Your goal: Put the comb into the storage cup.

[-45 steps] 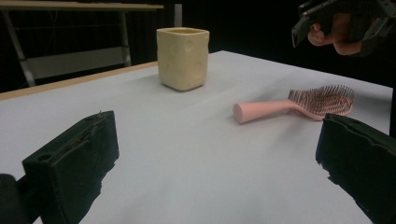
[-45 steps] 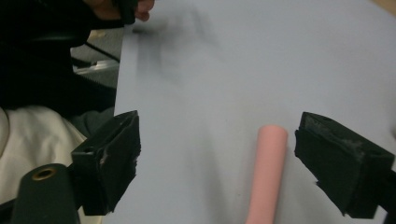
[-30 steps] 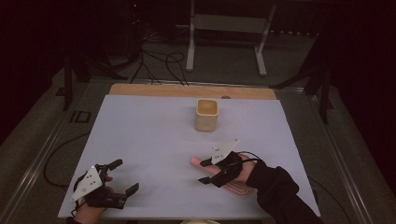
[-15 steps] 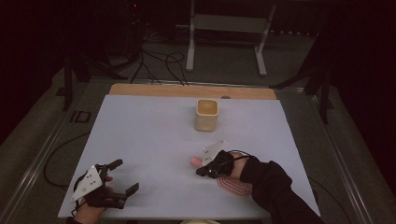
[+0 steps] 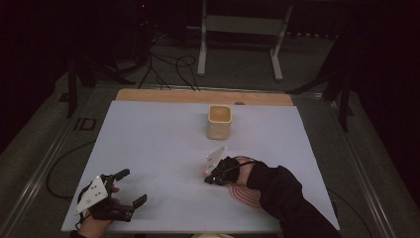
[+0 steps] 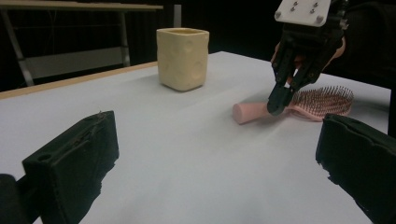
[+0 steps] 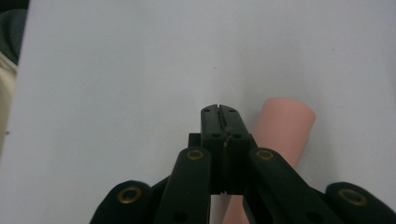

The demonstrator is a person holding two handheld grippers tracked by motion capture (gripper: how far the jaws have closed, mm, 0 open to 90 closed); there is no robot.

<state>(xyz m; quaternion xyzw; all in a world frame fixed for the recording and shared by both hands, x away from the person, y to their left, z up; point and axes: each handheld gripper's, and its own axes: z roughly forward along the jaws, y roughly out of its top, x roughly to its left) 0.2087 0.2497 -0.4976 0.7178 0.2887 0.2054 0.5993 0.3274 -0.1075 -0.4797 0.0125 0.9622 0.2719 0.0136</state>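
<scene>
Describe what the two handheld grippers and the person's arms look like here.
Both grippers, the left gripper and the right gripper, are matte black with two blocky jaws. Brass-coloured pivot pins dot the right one's linkage. Each carries a grey three-cornered plate on top. The right arm wears a dark sleeve.

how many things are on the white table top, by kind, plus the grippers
Cream square cup: 1
Pink bristle hairbrush: 1
Black hand-held grippers: 2, the left gripper with jaws apart, the right gripper with jaws closed together beside the brush handle
Total: 4
</scene>
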